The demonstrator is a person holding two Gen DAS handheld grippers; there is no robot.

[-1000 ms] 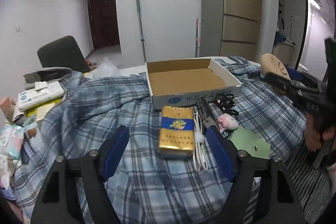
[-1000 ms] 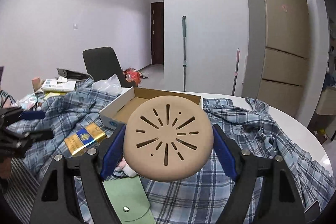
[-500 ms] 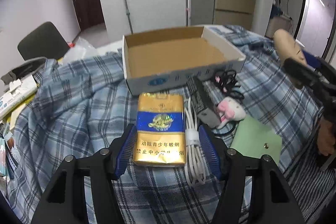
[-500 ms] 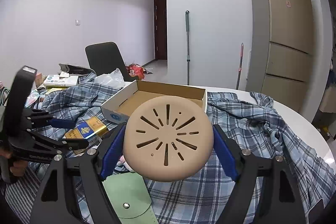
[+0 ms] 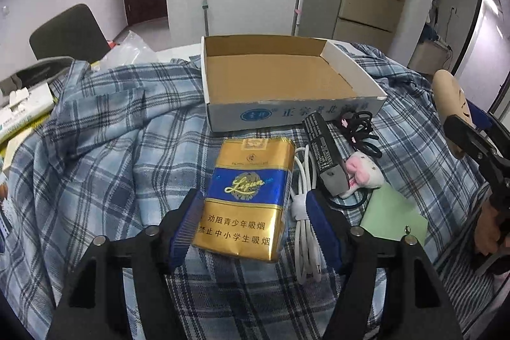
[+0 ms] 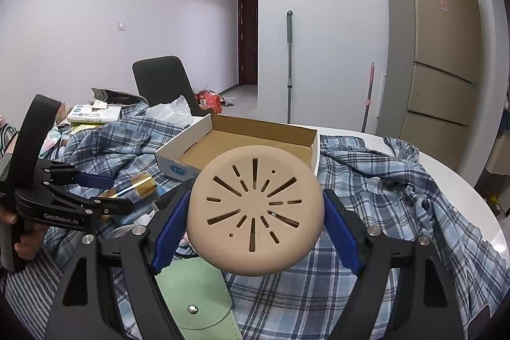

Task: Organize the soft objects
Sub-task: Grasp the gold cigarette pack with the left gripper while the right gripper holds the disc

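A gold and blue cigarette pack [image 5: 248, 190] lies on a blue plaid shirt [image 5: 111, 148]. My left gripper [image 5: 253, 199] straddles the pack's near half and its jaws are opening. The left pad is at the pack's edge, while a white cable [image 5: 302, 212] lies between the pack and the right pad. My right gripper [image 6: 258, 203] is shut on a beige round slotted disc [image 6: 255, 212], held above the table. An open cardboard box [image 5: 287, 113] stands behind the pack. A small pink and white plush [image 5: 363, 174] and a green pouch [image 5: 395, 219] lie to the right.
A black adapter [image 5: 322, 155] and black hair ties [image 5: 357, 129] lie in front of the box. Tissue packs [image 5: 22, 113] crowd the table's left side. A dark chair [image 5: 70, 34] stands behind. The round white table's edge [image 6: 462, 180] shows at the right.
My left gripper has moved forward and down, so its fingers now flank the cigarette pack, and they stand closer together. The right gripper has kept still with the disc.
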